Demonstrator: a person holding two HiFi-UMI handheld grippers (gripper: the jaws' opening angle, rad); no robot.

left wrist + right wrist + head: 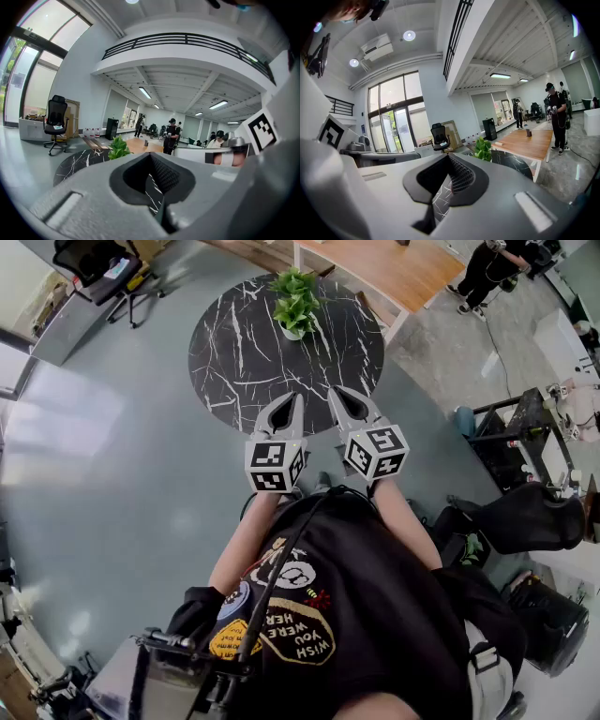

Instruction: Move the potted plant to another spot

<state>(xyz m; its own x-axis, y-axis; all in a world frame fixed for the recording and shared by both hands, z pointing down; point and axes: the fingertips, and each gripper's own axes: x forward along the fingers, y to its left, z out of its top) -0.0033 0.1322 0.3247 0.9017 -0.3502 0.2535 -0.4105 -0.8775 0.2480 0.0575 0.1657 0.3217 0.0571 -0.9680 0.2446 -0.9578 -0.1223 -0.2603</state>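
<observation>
The potted plant (295, 301), leafy green in a small white pot, stands on the far side of a round black marble table (244, 362). My left gripper (298, 399) and right gripper (332, 392) hover side by side over the table's near edge, well short of the plant. Both are shut with nothing between the jaws. In the left gripper view the plant (118, 147) shows above the closed left gripper (150, 157), left of its centre. In the right gripper view the plant (483, 149) rises just right of the closed right gripper (448, 157).
A wooden table (394, 268) stands beyond the round one. An office chair (103, 268) is at the far left and a person (487, 268) stands at the far right. Dark chairs and equipment (525, 512) crowd the right side. Grey floor surrounds the table.
</observation>
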